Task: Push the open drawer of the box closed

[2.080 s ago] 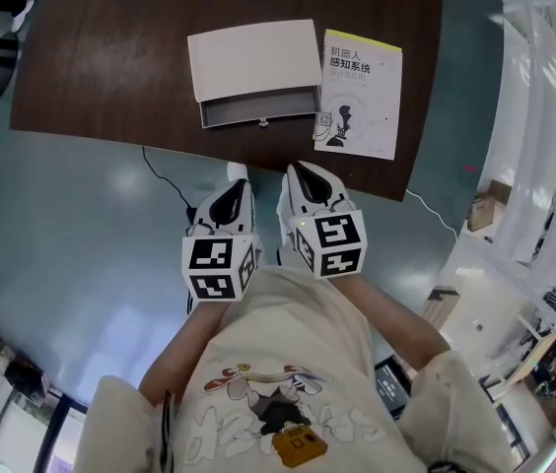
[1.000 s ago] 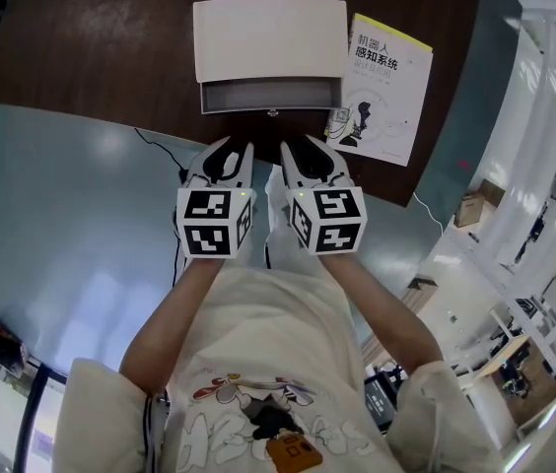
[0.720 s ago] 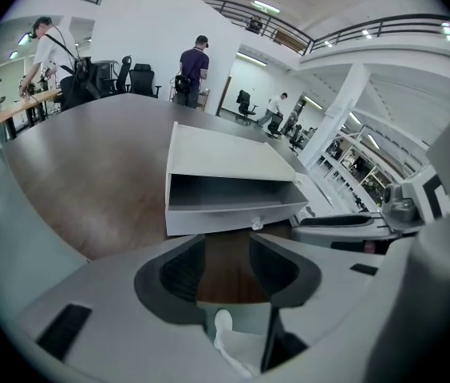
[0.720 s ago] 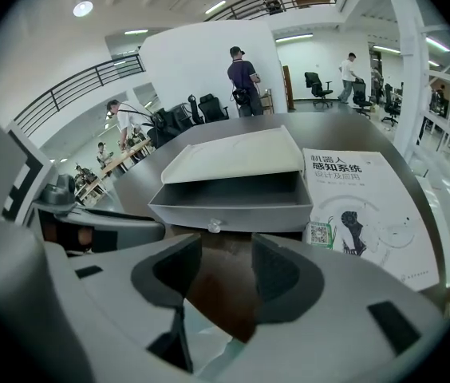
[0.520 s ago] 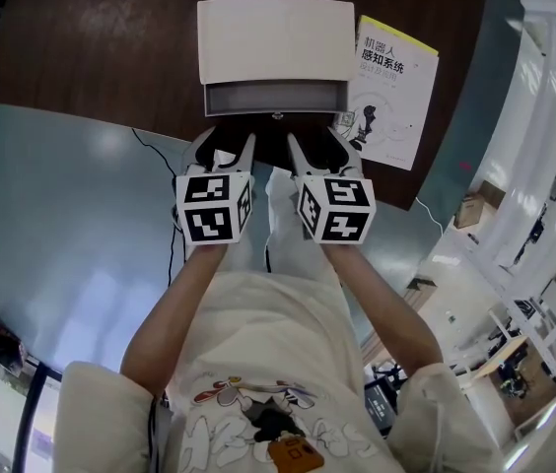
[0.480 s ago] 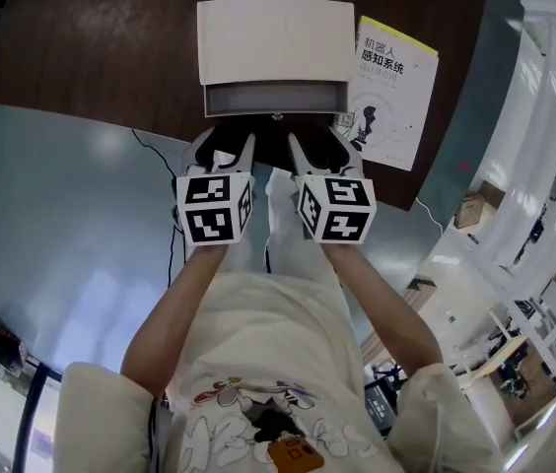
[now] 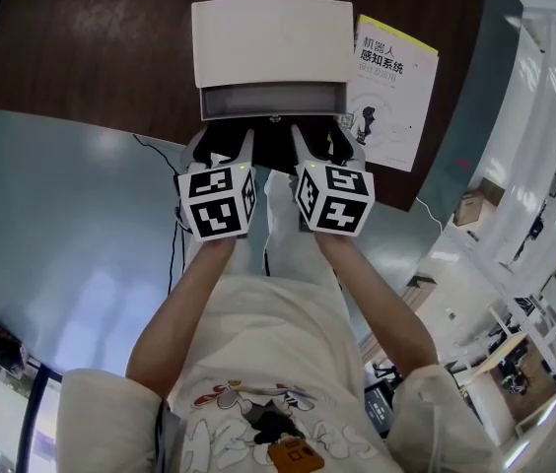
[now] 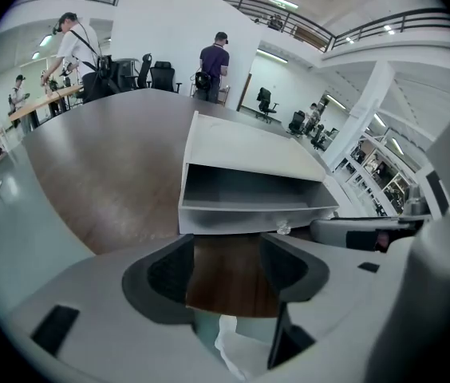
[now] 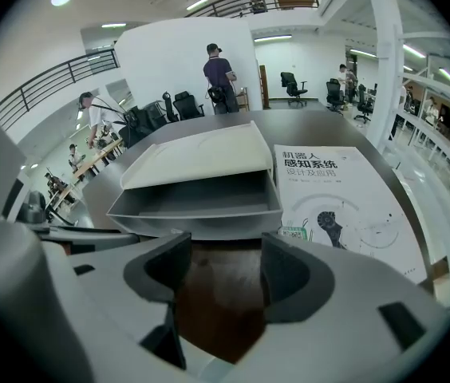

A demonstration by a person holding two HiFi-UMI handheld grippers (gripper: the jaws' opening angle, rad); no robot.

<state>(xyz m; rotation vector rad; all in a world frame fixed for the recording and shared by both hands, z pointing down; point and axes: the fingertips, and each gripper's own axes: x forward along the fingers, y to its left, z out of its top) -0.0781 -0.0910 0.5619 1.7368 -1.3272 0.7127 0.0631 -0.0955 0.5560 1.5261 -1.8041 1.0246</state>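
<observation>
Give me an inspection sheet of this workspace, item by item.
Surface: dark brown wooden table.
Job's things: white rectangular box; its grey drawer stands open toward the person, small knob on its front.
Clutter: white-and-yellow paperback book lying flat, right of the box.
Grippers: left gripper and right gripper side by side just short of the drawer front; jaws have just been opening, now apart, nothing between them.
Cables: thin black cable trailing below the table's near edge.
Surroundings: glossy grey-blue floor; people standing at desks beyond.
</observation>
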